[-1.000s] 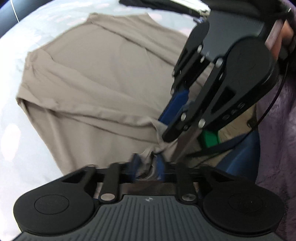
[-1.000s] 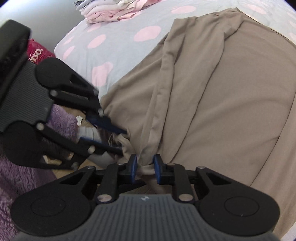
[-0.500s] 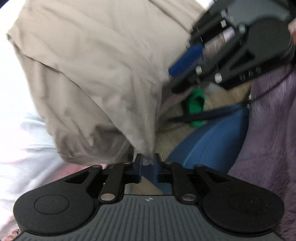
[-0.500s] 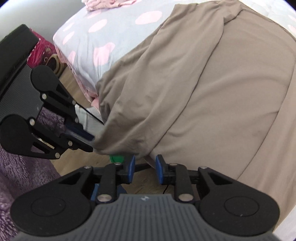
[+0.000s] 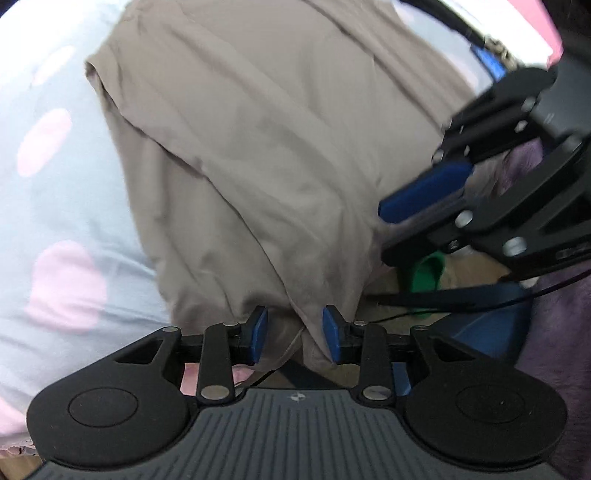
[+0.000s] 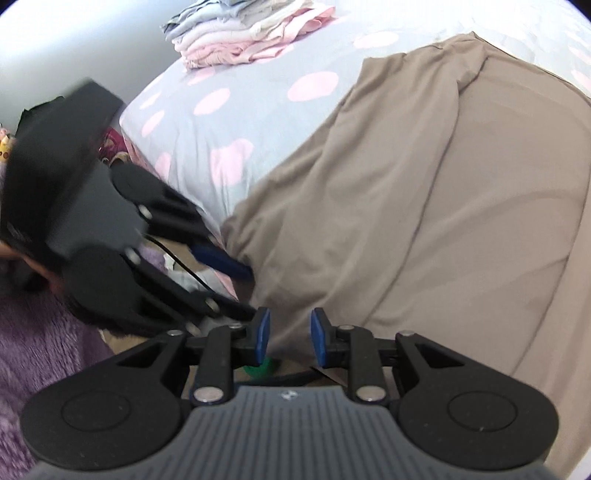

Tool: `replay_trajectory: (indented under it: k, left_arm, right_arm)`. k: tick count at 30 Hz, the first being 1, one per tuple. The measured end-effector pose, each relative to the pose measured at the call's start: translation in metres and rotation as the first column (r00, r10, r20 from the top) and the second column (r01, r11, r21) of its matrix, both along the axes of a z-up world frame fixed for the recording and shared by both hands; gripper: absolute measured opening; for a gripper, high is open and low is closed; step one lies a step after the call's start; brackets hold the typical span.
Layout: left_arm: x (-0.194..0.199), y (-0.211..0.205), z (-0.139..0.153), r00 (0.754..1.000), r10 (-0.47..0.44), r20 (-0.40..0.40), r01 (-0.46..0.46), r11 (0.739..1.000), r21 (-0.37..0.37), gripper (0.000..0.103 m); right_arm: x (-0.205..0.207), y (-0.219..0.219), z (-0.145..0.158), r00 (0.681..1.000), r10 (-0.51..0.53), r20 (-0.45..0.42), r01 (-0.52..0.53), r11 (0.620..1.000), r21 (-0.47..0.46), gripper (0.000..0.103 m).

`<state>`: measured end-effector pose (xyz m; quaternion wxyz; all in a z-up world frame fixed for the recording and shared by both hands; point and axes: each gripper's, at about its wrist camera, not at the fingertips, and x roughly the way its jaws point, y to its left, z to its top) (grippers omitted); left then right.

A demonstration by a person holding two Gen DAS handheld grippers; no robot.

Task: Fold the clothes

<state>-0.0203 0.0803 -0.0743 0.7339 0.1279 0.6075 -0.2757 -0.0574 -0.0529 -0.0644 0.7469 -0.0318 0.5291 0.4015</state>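
Home bedroom: bed point(image 6: 258, 122) with pale blue, pink-dotted cover fills frame; stack of folded clothes point(image 6: 243, 33) at upper left; purple fluffy rug point(image 6: 40, 343) on floor, lower left.

Both wrist views look steeply down, close over the bed point(image 6: 229, 110) edge. Left view faces the tan garment point(image 5: 280, 147) with bed to its left; right view with bed beyond. Shared: garment, bed edge, green floor object point(image 5: 424, 275).
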Motion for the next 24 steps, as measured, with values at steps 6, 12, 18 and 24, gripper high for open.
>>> replay_trajectory:
  k: [6, 12, 18, 24]
  left_arm:
    - [0.0, 0.008, -0.003, 0.996, 0.012, -0.084, -0.017, 0.998, -0.067, 0.0]
    - [-0.005, 0.01, 0.004, 0.995, -0.008, -0.1, -0.008, 0.987, -0.162, 0.0]
    - [-0.007, 0.01, 0.013, 0.997, -0.014, -0.074, 0.002, 0.987, -0.16, 0.0]
    - [-0.005, 0.008, 0.01, 1.0, 0.029, 0.001, -0.029, 0.998, -0.064, 0.022]
  right_arm:
    - [-0.005, 0.014, 0.001, 1.0, -0.008, -0.02, 0.009, 0.999, 0.044, 0.028]
    - [-0.004, 0.031, -0.008, 0.998, -0.032, -0.059, 0.033, 0.999, 0.01, 0.028]
    - [-0.004, 0.04, -0.019, 0.994, -0.044, -0.097, 0.041, 0.999, -0.028, 0.028]
    - [-0.006, 0.037, -0.017, 0.995, -0.043, -0.086, 0.038, 0.998, -0.056, 0.03]
